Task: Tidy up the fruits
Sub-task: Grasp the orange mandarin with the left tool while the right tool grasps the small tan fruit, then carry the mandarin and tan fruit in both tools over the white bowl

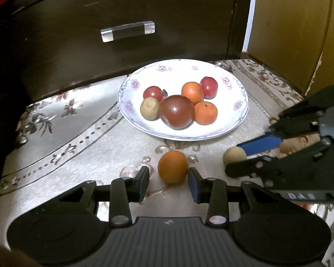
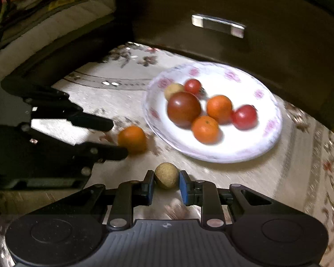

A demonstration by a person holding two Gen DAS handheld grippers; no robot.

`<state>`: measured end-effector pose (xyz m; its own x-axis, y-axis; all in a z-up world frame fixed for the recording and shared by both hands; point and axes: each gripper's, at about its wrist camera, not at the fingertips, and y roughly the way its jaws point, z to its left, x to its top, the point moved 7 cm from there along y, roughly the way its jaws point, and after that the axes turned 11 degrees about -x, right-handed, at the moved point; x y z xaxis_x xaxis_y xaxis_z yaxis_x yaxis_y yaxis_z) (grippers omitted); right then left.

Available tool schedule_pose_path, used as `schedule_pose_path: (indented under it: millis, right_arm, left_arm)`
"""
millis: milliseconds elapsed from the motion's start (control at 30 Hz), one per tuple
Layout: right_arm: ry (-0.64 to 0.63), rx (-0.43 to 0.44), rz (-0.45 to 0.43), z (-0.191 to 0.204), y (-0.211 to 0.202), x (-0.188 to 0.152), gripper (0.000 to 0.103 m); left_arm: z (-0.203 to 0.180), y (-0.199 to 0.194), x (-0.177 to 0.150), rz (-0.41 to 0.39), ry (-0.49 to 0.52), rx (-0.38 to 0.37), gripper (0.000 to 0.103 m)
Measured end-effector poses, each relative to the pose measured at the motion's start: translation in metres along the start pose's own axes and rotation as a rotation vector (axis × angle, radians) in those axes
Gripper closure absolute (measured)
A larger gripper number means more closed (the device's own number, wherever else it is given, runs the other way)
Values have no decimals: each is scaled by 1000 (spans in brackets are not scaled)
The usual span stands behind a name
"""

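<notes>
A white floral plate [image 1: 230, 120] [image 2: 251, 149] holds several fruits: a large dark tomato [image 1: 176, 111], two oranges, two small red tomatoes and a tan round fruit. A loose orange [image 1: 172, 167] [image 2: 132, 138] lies on the cloth between the open fingers of my left gripper [image 1: 168, 181], with a gap on its left side. My right gripper [image 2: 166, 183] has its pads against a small tan round fruit [image 2: 166, 175] [image 1: 234, 155] at table level.
A dark drawer front with a clear handle [image 1: 128, 31] stands right behind the plate. A patterned tablecloth [image 1: 78, 138] covers the table. A wooden panel [image 1: 289, 26] stands at the right. Bedding shows at the far left of the right wrist view [image 2: 44, 2].
</notes>
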<state>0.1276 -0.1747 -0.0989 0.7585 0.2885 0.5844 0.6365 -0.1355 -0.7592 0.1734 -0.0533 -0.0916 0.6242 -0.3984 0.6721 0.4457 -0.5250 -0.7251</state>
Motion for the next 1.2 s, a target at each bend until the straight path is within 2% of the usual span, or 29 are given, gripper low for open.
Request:
schedule_pose_path:
  millis: [167,300,533,733,967,1067,1200]
  right_arm:
    - [6,2,2,-1,-1,-1,83]
    - [3,4,2,-1,0,0,83]
    - [-11,-4,8,3,-6,0,83]
    - [-26,-16,24,7,-23,-14,83]
    - [-32,-41,50,12,-36,-39,83]
    - [-35,-55,45,14,-39,-43,82]
    - [-34,-57,38,14,-39,-44,82]
  left_arm:
    - [0,8,2,-18,-1,1,60]
    - [-1,8,2,-23,-10,-8,66]
    - [-14,-8,-14,24,-3,-4,67]
    - [-35,-26,-37,70,0,-1,67]
    - [-47,-38,-52,57,-3,30,66]
    - [-48,-38,-53,42,7,44,66]
    - [-45,-38,-52,31,-28,48,62]
